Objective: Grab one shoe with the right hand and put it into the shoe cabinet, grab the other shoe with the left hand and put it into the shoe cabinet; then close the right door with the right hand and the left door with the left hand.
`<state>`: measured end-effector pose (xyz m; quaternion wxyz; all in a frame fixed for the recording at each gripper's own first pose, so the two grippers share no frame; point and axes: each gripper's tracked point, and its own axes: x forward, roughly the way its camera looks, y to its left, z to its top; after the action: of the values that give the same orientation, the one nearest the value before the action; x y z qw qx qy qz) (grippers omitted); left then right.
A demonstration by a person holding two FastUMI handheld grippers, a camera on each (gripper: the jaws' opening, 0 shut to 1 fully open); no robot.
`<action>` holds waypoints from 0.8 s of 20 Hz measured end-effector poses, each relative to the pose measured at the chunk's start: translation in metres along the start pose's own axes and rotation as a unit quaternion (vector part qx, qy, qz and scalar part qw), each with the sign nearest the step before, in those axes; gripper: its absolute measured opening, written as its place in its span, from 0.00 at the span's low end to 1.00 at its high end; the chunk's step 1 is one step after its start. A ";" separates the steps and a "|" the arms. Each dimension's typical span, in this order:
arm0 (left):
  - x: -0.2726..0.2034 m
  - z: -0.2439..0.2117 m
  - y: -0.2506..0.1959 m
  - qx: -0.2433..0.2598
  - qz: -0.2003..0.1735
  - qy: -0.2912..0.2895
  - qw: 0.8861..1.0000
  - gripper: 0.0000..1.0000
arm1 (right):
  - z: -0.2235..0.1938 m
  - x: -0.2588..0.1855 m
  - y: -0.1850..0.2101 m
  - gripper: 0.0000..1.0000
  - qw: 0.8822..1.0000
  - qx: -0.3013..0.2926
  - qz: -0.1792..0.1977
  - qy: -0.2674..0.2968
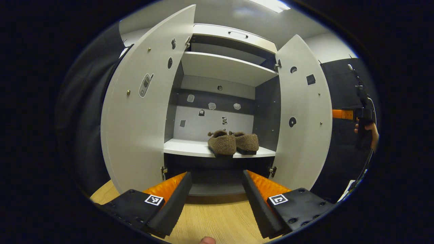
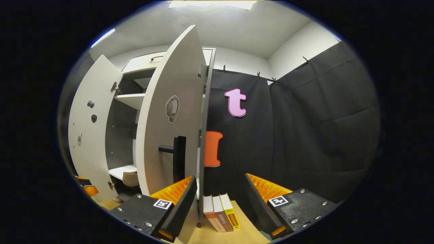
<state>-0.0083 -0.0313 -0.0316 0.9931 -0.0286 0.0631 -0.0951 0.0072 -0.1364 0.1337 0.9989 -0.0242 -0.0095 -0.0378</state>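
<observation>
while both doors stand wide, two fuzzy brown shoes (image 1: 233,142) sit side by side on the white lower shelf (image 1: 190,148) of the shoe cabinet (image 1: 217,64), frame centre. the left gripper (image 1: 217,189) is spread, empty; the right gripper (image 2: 220,200) is spread beside the right door (image 2: 169,112).

We saw the shoe cabinet (image 1: 220,101) standing on a pale wooden floor (image 1: 210,217). Its lower shelf (image 1: 190,148) carried two brown fuzzy shoes: the left shoe (image 1: 222,143) and the right shoe (image 1: 247,142) sat side by side, touching, toward the shelf's right half, near its front edge. The upper shelf (image 1: 223,67) above looked bare. In the right gripper view, three books (image 2: 220,212) lay together on the wooden floor, just beside the open right door (image 2: 169,118).
</observation>
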 end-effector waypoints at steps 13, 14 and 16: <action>-0.021 0.000 0.042 -0.017 0.035 0.003 0.999 0.97 | -0.003 0.042 0.140 0.92 0.995 0.014 0.098 -0.016; -0.023 0.002 0.044 -0.017 0.038 0.001 0.999 0.97 | -0.005 0.046 0.147 0.92 0.995 0.015 0.102 -0.012; -0.026 0.003 0.049 -0.018 0.042 -0.003 0.999 0.97 | -0.009 0.052 0.156 0.92 0.994 0.020 0.112 -0.004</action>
<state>-0.0237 0.0221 -0.0285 0.9957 -0.0440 0.0625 -0.0523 0.0707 0.0151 0.1187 0.9972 -0.0049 -0.0119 0.0741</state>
